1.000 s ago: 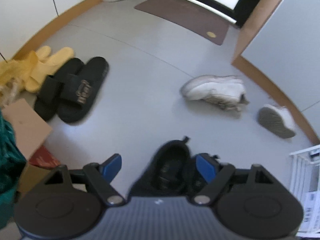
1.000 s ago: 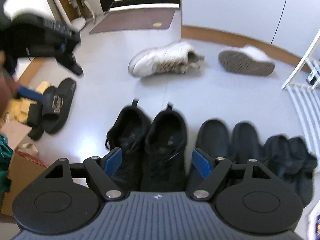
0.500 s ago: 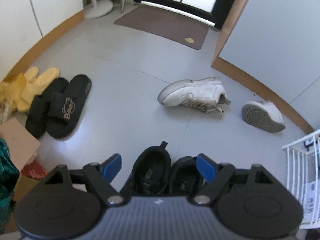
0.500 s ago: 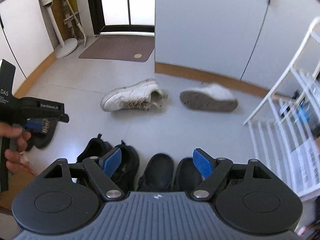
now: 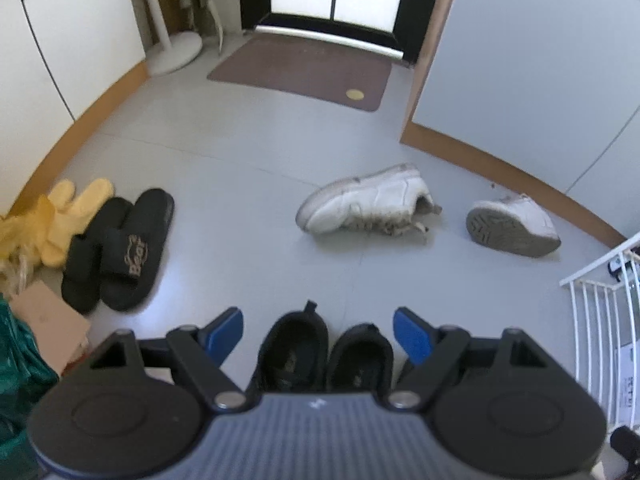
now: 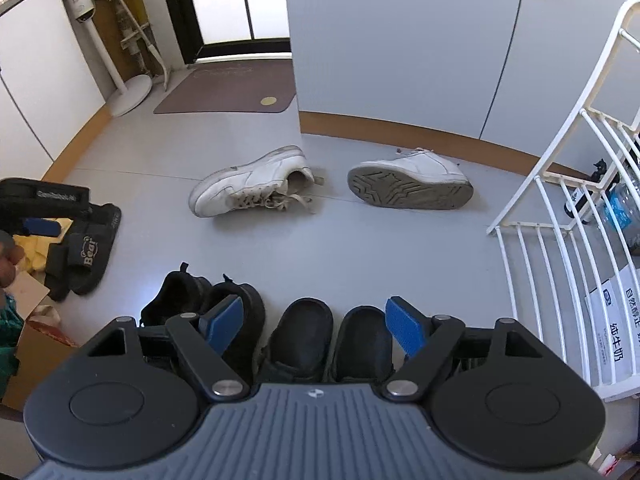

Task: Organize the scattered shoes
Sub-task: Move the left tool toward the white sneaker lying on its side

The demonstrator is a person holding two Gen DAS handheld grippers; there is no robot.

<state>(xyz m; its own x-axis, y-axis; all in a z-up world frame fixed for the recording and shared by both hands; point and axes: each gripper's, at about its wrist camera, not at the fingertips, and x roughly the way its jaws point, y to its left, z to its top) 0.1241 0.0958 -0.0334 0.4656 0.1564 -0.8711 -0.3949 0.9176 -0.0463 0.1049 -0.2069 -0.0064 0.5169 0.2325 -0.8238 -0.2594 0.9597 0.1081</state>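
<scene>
Two white sneakers lie apart on the grey floor: one on its side (image 5: 366, 200) (image 6: 250, 186), the other tipped over with its sole showing (image 5: 512, 226) (image 6: 408, 188). A pair of black sneakers (image 5: 324, 354) (image 6: 208, 300) stands in a row next to black clogs (image 6: 332, 336). Black "Bear" slides (image 5: 120, 248) (image 6: 86, 256) and yellow slippers (image 5: 68, 216) lie at the left. My left gripper (image 5: 318, 332) is open above the black sneakers, holding nothing. Above the clogs my right gripper (image 6: 314, 326) is open too and holds nothing.
A white wire rack (image 6: 560, 220) (image 5: 600, 312) stands at the right. A brown doormat (image 5: 304, 72) lies before the glass door, with a fan stand (image 6: 124, 92) beside it. A cardboard box (image 5: 44, 320) and green cloth sit at the near left. A hand (image 6: 6, 256) holds the left gripper.
Both grippers have risen and drawn back from the shoe row, so more floor and the doorway show. The right view has shifted from the black sneakers to the clogs. Both stay open.
</scene>
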